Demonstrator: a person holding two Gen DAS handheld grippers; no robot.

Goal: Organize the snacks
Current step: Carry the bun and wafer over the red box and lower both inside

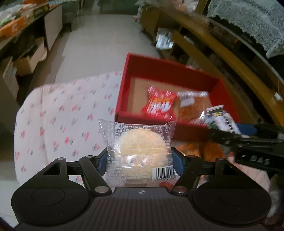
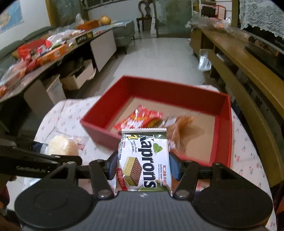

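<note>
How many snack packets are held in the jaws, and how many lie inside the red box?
Held in jaws: 2, the clear-wrapped round cake and the Kaprons wafer pack
Inside the red box: 2, the red packet and the clear packet of brown pastry
Total: 4

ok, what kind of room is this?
Probably a home living room: a sofa at the back, a wooden side cabinet with a lace cover, and a cloth-covered table.

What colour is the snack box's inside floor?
Brown cardboard, inside red walls; the box shows best in the right wrist view.
</note>
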